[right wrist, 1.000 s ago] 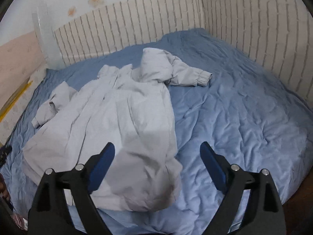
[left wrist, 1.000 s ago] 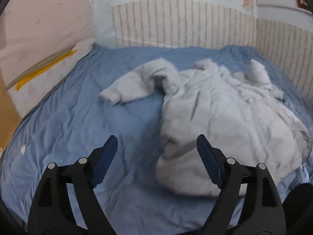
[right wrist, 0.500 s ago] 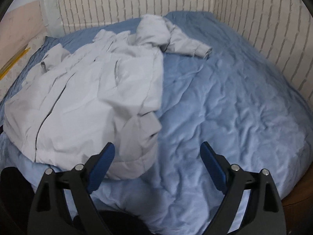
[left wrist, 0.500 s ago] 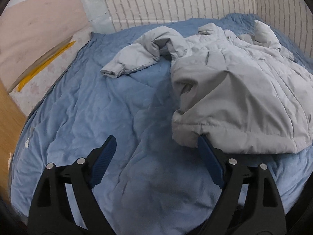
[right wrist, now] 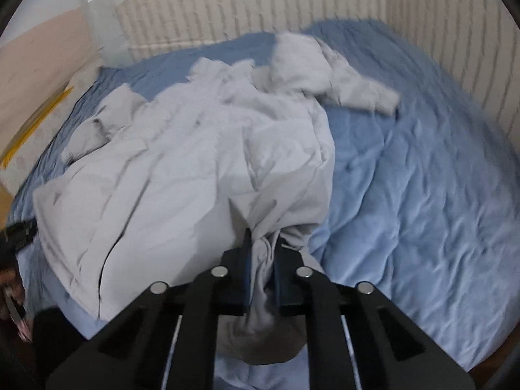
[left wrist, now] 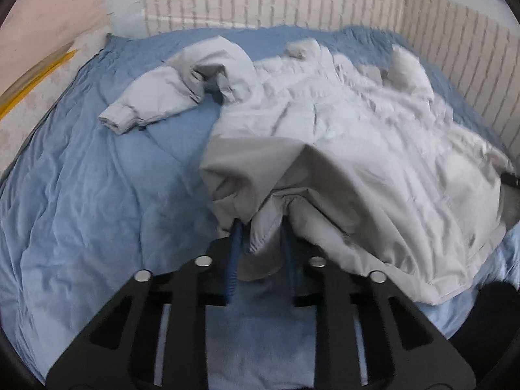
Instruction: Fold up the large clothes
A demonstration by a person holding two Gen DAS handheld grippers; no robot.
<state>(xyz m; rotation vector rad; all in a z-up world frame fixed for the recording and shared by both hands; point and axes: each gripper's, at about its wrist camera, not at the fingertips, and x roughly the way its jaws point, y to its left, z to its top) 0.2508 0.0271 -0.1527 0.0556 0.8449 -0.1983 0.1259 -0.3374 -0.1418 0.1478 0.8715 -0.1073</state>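
Both tongs are closing on bunched hem: left gripper point(left wrist: 260, 230) and right gripper point(right wrist: 262, 243) each pinch the grey jacket point(left wrist: 357, 149), which sprawls across the blue bedspread point(left wrist: 97, 195), sleeves far.

One jacket point(left wrist: 341, 149) on one bed point(left wrist: 97, 195), two tools point(left wrist: 260, 237).

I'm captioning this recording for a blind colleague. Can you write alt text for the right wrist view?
The right gripper, its jaws closing, pinches a bunched hem corner of a pale grey padded jacket between its blue-padded black fingers. The jacket lies rumpled across a wrinkled blue bedspread, one sleeve flung toward a white brick-pattern wall. The picture is slightly blurred.
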